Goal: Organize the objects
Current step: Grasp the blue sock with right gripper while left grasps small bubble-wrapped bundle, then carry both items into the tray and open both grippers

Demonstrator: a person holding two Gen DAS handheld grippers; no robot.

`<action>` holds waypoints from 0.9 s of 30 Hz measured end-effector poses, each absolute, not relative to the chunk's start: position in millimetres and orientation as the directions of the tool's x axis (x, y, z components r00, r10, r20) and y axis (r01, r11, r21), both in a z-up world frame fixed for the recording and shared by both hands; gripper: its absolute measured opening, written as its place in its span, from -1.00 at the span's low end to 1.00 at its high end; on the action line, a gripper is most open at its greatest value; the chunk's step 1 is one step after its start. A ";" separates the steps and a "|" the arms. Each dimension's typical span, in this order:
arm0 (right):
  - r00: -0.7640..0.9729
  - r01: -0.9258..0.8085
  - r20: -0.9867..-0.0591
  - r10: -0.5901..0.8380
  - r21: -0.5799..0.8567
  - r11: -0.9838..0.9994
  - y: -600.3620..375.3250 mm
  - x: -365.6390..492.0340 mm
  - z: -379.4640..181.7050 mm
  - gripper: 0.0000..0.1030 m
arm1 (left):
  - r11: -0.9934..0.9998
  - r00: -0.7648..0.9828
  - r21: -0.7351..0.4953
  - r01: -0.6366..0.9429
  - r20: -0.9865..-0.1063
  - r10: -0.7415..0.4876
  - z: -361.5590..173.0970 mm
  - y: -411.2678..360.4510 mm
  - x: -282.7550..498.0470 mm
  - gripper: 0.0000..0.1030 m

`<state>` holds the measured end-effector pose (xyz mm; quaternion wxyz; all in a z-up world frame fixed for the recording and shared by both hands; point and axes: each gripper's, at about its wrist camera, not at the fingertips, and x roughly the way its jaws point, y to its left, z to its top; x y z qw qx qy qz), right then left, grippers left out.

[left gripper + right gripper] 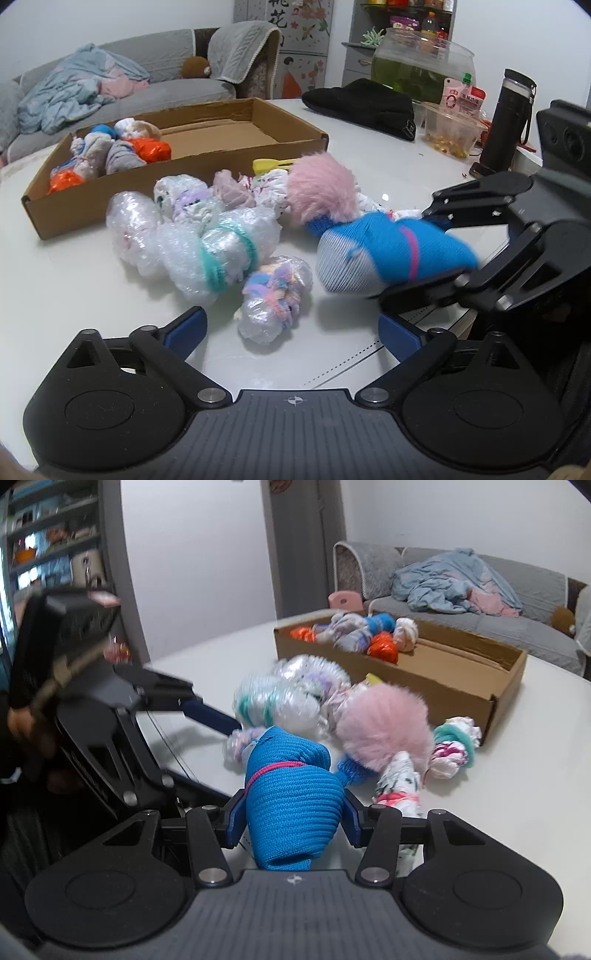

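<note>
My right gripper (291,812) is shut on a rolled blue knit hat (291,797) with a pink band; it also shows in the left wrist view (391,251), held just above the white table (74,295). A pink pompom (321,192) lies beside it. My left gripper (291,328) is open and empty, with a small plastic-wrapped pastel bundle (275,299) between and ahead of its fingertips. Larger bubble-wrapped bundles (207,240) lie in front of a cardboard box (221,133) that holds several wrapped bundles (110,151) at its left end.
A black hat (362,107), a glass fish bowl (421,62), a plastic tub (450,129) and a black bottle (506,118) stand at the table's far right. A sofa (110,88) is behind. More wrapped bundles (454,749) lie by the box corner.
</note>
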<state>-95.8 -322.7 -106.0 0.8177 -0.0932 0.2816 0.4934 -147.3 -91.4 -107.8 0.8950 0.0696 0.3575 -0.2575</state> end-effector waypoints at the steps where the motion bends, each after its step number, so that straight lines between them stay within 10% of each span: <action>1: 0.355 -0.856 -0.544 0.760 0.137 0.498 -326.4 -96.1 -104.6 -0.08 | 0.857 0.615 -0.055 0.513 -0.672 -0.411 -108.8 -93.1 -147.0 0.96; 10: 0.402 -0.813 -0.509 0.762 0.185 0.552 -350.0 -93.9 -94.4 -0.08 | 0.852 0.660 -0.009 0.523 -0.628 -0.412 -114.5 -108.7 -141.4 0.81; 18: 0.428 -0.801 -0.495 0.756 0.179 0.571 -350.6 -90.0 -89.4 -0.08 | 0.882 0.677 -0.075 0.465 -0.612 -0.408 -108.1 -87.9 -142.1 -0.18; 27: 0.435 -0.796 -0.501 0.748 0.174 0.579 -351.2 -87.9 -88.2 -0.08 | 0.894 0.675 -0.062 0.443 -0.633 -0.378 -102.8 -78.0 -157.0 -0.28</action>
